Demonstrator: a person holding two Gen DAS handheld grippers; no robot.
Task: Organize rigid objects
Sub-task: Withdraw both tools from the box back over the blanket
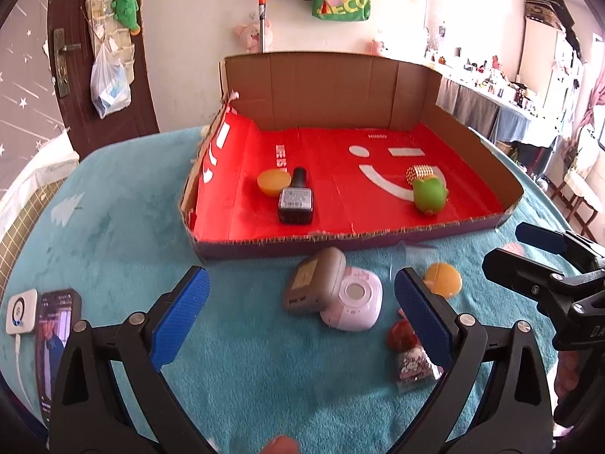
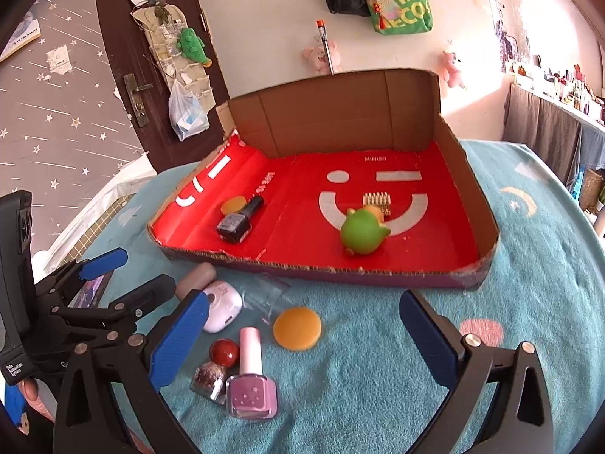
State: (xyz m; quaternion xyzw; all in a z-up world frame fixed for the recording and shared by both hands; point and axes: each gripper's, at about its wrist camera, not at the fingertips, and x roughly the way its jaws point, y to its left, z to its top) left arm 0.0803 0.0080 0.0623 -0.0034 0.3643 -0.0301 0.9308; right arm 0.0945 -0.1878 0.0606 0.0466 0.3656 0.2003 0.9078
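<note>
Both claws spread, pinching nothing: left gripper (image 1: 300, 317), right gripper (image 2: 304, 335), low over teal cloth (image 2: 378, 378).

Between and just ahead, still loose on cloth: pink polish bottle (image 2: 251, 386), glitter bottle (image 2: 208, 380), red ball (image 2: 224, 352), orange disc (image 2: 297, 328), clear cup (image 2: 266, 297), pink round case (image 1: 353, 304), grey case (image 1: 315, 282) leaning on it.

Beyond, cardboard tray (image 2: 378, 272): dark polish bottle (image 2: 240, 219), orange piece (image 1: 273, 182), green toy (image 2: 362, 233), gold clip (image 2: 376, 202). Judged under half done.

Front lip low, back wall high; tray centre open.

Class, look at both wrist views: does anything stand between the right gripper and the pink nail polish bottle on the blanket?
Nothing visible does. The right gripper is open, and the pink nail polish bottle lies just ahead between its fingers, beside a red ball.
</note>
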